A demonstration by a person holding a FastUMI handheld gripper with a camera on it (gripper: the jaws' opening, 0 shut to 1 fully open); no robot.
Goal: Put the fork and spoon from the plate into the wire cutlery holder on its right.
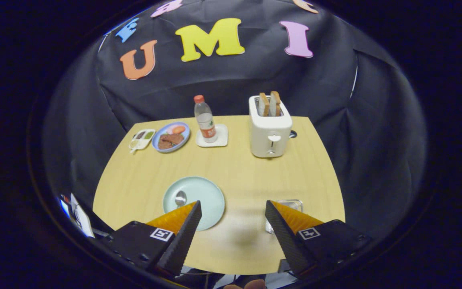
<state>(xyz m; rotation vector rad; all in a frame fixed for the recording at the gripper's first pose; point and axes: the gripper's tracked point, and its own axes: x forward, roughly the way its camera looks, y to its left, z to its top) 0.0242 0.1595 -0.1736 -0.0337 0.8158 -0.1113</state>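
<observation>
- The tool (233,208) hovers above the near edge of the bench (231,164), its two fingers spread wide apart with nothing between them but bare wood.
- A pale green plate (205,196) sits toward the near edge of the bench, left of the middle; the left finger (183,233) covers its near left part.
- The spoon (180,198) lies on the plate, its bowl showing just beyond the left fingertip; its handle is hidden under that finger.
- I cannot make out the fork from here.
- A holder (289,205) stands on the bench to the right of the plate, near the near edge; the right finger (287,235) hides most of it, so only its top rim shows, and I cannot tell what is in it.
- A white toaster (270,132) stands toward the far edge, right of the middle, with two slices of toast (269,103) standing up in its slots.
- A clear bottle (205,120) with a red cap stands upright on a white square coaster (219,138), just left of the toaster and near the far edge.
- A blue plate of food (171,137) sits left of the coaster, touching or almost touching it.
- A small white divided tray (142,139) lies at the far left corner, just beside the blue plate.
- Black cloth (231,76) hangs behind the bench and around its sides.
</observation>
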